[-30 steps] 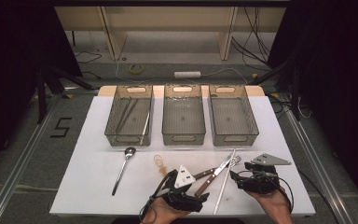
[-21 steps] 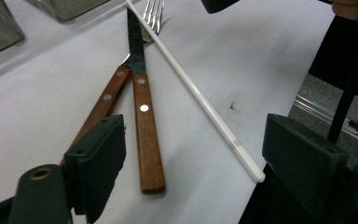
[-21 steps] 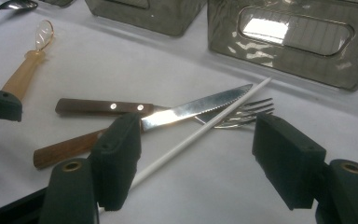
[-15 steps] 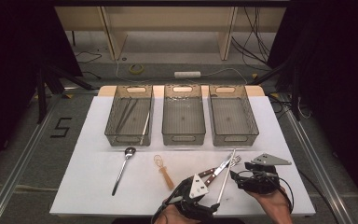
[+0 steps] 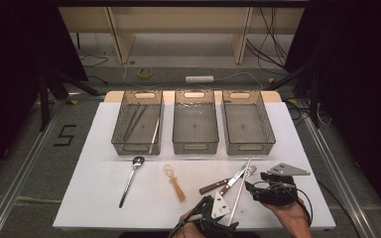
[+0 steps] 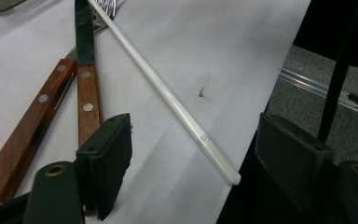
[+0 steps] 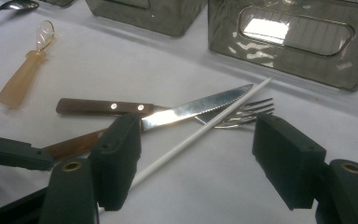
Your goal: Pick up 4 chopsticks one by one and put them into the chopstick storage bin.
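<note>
A white chopstick point(image 5: 240, 191) lies slanted near the table's front right, across a wooden-handled knife point(image 5: 224, 183) and a fork point(image 5: 250, 170). My left gripper point(image 5: 223, 218) is at the front edge. In the left gripper view its jaws stand on either side of the chopstick's point(image 6: 177, 105) near end without touching it. They have just been closing. Both wooden handles point(image 6: 87, 100) lie beside the left jaw. My right gripper point(image 5: 254, 191) rests open to the right of the cutlery. In the right gripper view it faces the knife point(image 7: 191, 108), fork point(image 7: 242, 116) and chopstick point(image 7: 200, 135).
Three grey bins point(image 5: 194, 128) stand in a row at the back; the left bin point(image 5: 138, 124) holds long utensils. A spoon point(image 5: 131, 178) and a small wooden-handled whisk point(image 5: 174, 183) lie left of the cutlery. The table's front edge point(image 5: 129, 227) runs close to my left gripper.
My left gripper has moved right along the front edge and sunk toward the chopstick's near end. The right gripper has stayed put.
</note>
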